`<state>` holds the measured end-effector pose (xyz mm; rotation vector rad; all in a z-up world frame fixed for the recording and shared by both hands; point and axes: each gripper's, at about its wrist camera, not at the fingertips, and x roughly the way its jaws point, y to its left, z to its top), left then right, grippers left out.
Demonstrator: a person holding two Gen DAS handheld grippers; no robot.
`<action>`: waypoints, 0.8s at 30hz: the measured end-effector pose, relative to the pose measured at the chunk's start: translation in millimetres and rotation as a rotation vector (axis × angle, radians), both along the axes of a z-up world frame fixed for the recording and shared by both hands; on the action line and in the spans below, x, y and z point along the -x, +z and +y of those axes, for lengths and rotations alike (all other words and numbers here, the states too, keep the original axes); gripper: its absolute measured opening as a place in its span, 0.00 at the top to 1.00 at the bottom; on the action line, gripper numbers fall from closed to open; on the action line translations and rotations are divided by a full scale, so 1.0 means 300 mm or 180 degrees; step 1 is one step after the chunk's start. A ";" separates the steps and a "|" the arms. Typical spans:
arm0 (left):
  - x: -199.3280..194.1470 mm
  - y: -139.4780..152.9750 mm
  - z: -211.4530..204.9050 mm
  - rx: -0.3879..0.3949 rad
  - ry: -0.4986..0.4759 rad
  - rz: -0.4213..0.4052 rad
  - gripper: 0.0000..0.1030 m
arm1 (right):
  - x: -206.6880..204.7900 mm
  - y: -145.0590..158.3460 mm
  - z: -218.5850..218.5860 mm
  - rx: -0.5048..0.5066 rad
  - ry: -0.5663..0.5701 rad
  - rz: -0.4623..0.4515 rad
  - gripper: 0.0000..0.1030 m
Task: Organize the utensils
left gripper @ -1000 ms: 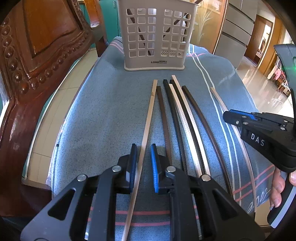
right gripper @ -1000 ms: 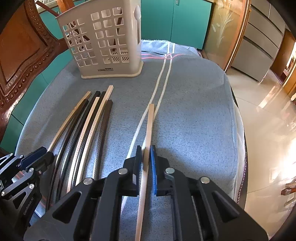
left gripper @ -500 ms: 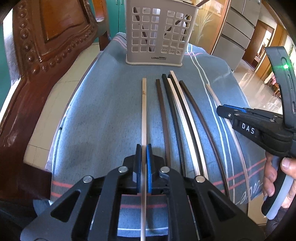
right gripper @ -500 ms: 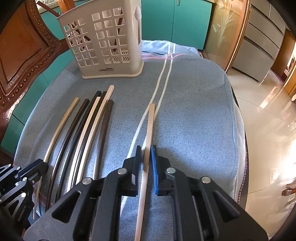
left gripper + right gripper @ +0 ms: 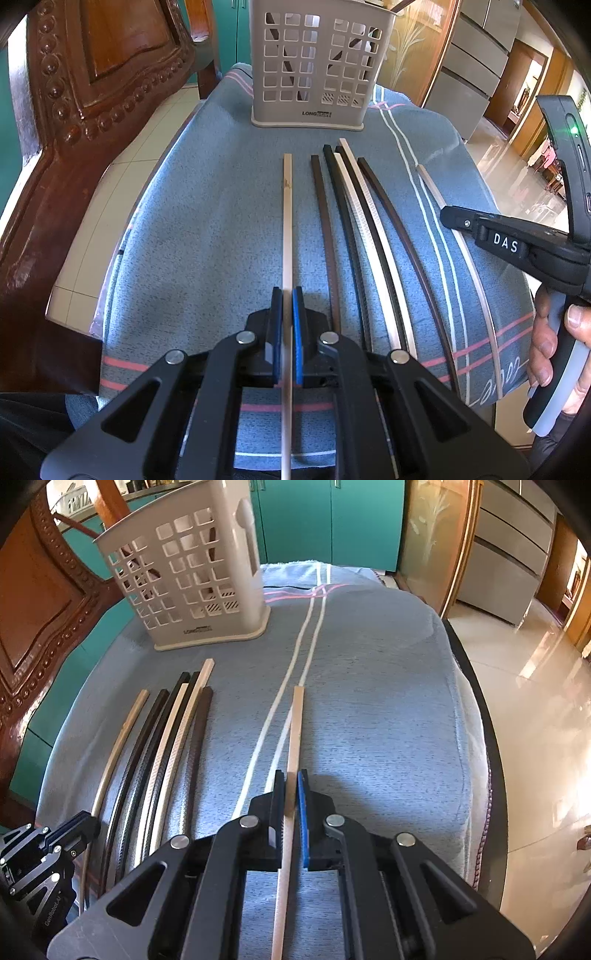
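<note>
My left gripper [image 5: 287,295] is shut on a pale wooden chopstick [image 5: 287,221] that lies lengthwise on the blue towel [image 5: 203,240], pointing at the beige slotted utensil basket [image 5: 310,74]. In the right wrist view my right gripper [image 5: 291,775] is closing its jaws on a second pale chopstick [image 5: 295,731], with the blue pads pressing on it. Between the two grippers lies a row of several dark and pale chopsticks [image 5: 354,221]. Dark sticks stand inside the basket [image 5: 184,579]. The right gripper [image 5: 447,218] shows at the right of the left wrist view, and the left gripper [image 5: 83,821] at the lower left of the right wrist view.
A carved wooden chair back [image 5: 92,92] stands close along the left of the towel. A person's hand [image 5: 546,332] grips the right tool's handle. The table drops off to shiny floor tiles [image 5: 535,701] on the right, and teal cabinets [image 5: 332,517] stand behind.
My left gripper's jaws have shut on the pale chopstick, which swung away from the row and now lies straight. The right gripper's jaws have narrowed onto its chopstick.
</note>
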<state>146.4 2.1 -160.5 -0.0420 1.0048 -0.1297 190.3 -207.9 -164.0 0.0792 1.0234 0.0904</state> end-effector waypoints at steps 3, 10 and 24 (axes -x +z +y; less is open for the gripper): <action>0.000 0.006 0.015 0.0111 -0.0002 -0.0017 0.94 | 0.000 0.017 -0.010 -0.0079 -0.0008 -0.0017 0.92; -0.038 0.051 0.048 0.0341 0.0005 -0.0086 0.94 | 0.027 0.043 0.019 0.0059 0.0181 -0.0118 0.72; -0.241 0.020 -0.020 0.0177 -0.0149 0.0150 0.82 | -0.049 0.010 0.010 0.0110 0.0118 0.0028 0.69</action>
